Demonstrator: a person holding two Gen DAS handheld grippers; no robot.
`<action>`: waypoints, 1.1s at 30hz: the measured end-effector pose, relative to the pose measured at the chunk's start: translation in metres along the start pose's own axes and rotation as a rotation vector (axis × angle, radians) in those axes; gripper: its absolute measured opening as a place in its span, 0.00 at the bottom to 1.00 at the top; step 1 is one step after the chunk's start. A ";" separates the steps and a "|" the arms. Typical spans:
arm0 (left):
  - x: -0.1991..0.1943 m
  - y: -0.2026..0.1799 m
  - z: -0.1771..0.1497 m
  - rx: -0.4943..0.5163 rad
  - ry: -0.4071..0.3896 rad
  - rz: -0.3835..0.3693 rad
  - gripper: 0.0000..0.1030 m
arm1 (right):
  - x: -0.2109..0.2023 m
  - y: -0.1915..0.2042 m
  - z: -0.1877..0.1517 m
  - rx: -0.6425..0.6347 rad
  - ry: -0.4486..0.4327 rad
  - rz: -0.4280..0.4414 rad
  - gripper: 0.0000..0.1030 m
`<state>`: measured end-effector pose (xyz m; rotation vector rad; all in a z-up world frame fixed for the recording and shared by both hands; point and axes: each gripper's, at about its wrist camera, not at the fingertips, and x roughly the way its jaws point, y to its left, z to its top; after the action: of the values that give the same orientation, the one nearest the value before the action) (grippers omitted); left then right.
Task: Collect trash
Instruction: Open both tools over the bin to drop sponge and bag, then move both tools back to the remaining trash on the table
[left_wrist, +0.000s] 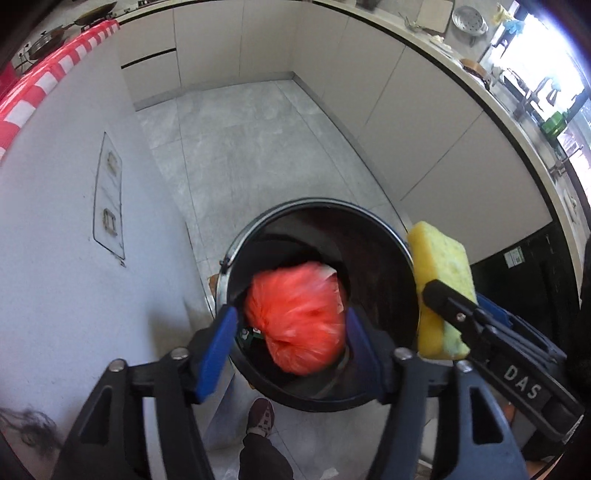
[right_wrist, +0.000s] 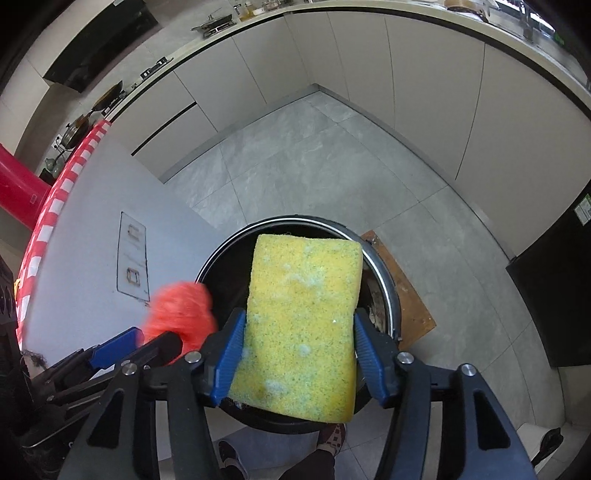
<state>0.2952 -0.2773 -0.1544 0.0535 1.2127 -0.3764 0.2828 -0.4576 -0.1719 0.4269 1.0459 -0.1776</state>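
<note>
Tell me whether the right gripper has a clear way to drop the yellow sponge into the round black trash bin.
Probably yes. The right gripper holds the yellow sponge above the round black trash bin; nothing covers its open mouth, and the red plastic bag hangs off to the left side.

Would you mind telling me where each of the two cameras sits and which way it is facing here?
Left wrist view: on the left gripper, looking down along its blue fingers into the black bin, the red bag blurred between them; the person's shoe shows below.
Right wrist view: on the right gripper, looking down over the same bin, its fingers on the yellow sponge; shoes show below.
Shared: bin, bag, sponge, grey floor, and each other's gripper.
</note>
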 end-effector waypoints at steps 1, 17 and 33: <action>-0.001 -0.001 0.001 -0.004 -0.002 -0.001 0.67 | -0.001 0.001 0.000 -0.001 -0.002 -0.002 0.58; -0.033 0.011 0.010 -0.029 -0.080 0.009 0.70 | -0.022 0.002 0.013 0.017 -0.053 0.003 0.71; -0.155 0.079 0.003 -0.073 -0.237 0.003 0.70 | -0.111 0.097 0.008 -0.085 -0.179 0.104 0.71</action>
<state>0.2770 -0.1641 -0.0229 -0.0511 0.9913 -0.3255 0.2675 -0.3797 -0.0471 0.3803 0.8501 -0.0764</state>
